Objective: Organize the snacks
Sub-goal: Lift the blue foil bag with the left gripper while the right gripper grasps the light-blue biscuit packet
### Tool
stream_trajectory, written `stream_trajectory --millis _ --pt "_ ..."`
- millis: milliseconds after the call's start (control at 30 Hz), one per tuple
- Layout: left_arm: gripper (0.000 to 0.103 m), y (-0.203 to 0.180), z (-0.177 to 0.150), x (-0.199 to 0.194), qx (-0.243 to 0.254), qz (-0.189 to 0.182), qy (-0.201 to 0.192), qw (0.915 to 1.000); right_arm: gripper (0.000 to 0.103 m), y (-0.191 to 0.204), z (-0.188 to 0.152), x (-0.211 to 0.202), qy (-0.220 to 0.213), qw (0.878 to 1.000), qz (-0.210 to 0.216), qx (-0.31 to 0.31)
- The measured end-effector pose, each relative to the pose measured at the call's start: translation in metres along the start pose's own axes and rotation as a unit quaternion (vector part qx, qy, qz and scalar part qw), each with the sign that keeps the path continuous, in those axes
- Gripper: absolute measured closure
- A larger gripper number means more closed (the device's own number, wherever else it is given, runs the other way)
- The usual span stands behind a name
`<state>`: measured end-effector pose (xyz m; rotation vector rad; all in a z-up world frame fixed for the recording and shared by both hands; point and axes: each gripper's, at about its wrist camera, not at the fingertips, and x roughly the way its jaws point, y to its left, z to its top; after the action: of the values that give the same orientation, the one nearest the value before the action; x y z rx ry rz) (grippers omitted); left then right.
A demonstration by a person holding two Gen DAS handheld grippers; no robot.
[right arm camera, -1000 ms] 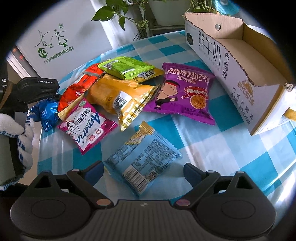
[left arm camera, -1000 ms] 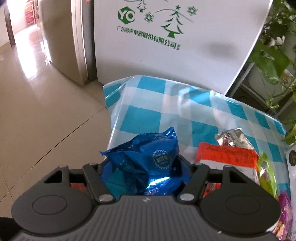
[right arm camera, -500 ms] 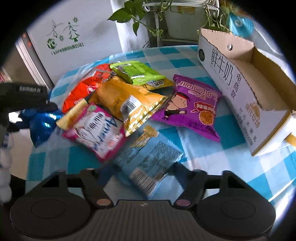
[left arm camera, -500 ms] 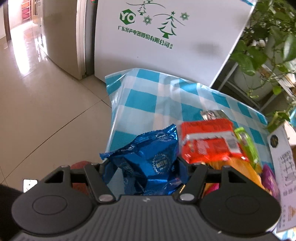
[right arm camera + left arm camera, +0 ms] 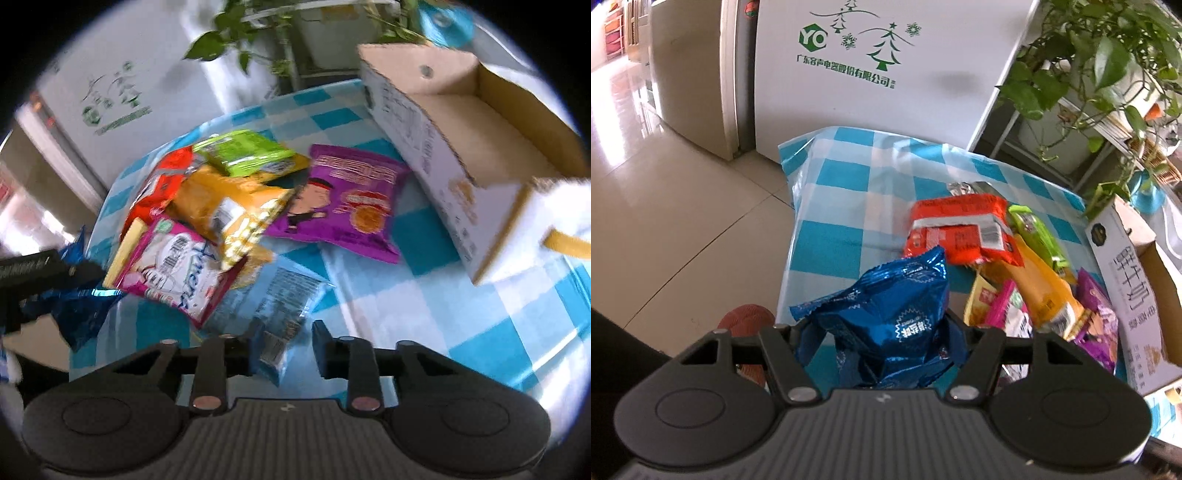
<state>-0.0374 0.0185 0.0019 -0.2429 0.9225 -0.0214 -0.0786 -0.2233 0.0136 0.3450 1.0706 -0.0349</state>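
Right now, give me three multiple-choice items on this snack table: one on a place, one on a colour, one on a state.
1. Where does the green packet lie?
A. Inside the cardboard box
B. On the pile, atop the yellow bag
C. On the floor

2. What colour is the packet in the left gripper?
A. Blue
B. Purple
C. Orange

3. What is the state of the cardboard box?
A. Taped shut
B. Full of snacks
C. Open, nothing visible inside

Answers:
1. B: the right wrist view shows it overlapping the yellow bag on the checked tablecloth.
2. A: the blue packet is pinched between the fingers in the left wrist view.
3. C: its top is open and the visible part of the interior is bare cardboard.
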Motion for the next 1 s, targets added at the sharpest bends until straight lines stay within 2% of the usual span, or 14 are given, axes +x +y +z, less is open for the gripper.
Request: stream_trajectory --millis 67,133,200,367,567,733,767,867,1000 --pt "0.037 -0.002 -0.004 -0.003 0.004 -0.002 0.000 1.0000 0.047 -0.003 0.002 -0.001 -0.005 1.000 0.016 0.012" --pt "0.037 -0.003 -0.007 -0.006 0.007 -0.006 0.001 1.0000 0.031 -0.001 0.003 -0.002 -0.019 1.000 0.012 0.014" --pt "0.037 -0.005 -0.010 -0.009 0.014 -0.009 -0.001 0.9999 0.028 0.000 0.004 0.001 -0.025 0.999 -0.001 0.020" --pt "0.037 -0.007 -0.017 -0.011 0.024 -0.016 0.004 0.9996 0.024 0.007 0.008 0.014 -0.021 0.999 -0.004 0.048" --pt "0.037 -0.005 -0.019 -0.005 0.021 -0.017 0.013 0.9996 0.021 0.027 0.004 0.026 -0.032 0.998 -0.047 -0.013" --pt "0.037 -0.007 -0.021 -0.003 0.017 -0.025 0.020 0.9993 0.036 0.031 0.000 0.025 -0.035 0.994 -0.072 -0.075" --pt "0.037 -0.007 -0.021 -0.004 0.016 -0.027 0.021 0.9993 0.036 0.030 0.000 0.023 -0.032 0.994 -0.074 -0.077" --pt "0.037 -0.010 -0.021 -0.003 0.015 -0.032 0.026 0.9990 0.034 0.019 -0.002 0.015 -0.020 0.995 -0.084 -0.054" --pt "0.037 -0.016 -0.021 -0.005 0.018 -0.040 0.026 0.9987 0.027 0.001 -0.002 0.006 -0.019 0.997 -0.078 -0.001"
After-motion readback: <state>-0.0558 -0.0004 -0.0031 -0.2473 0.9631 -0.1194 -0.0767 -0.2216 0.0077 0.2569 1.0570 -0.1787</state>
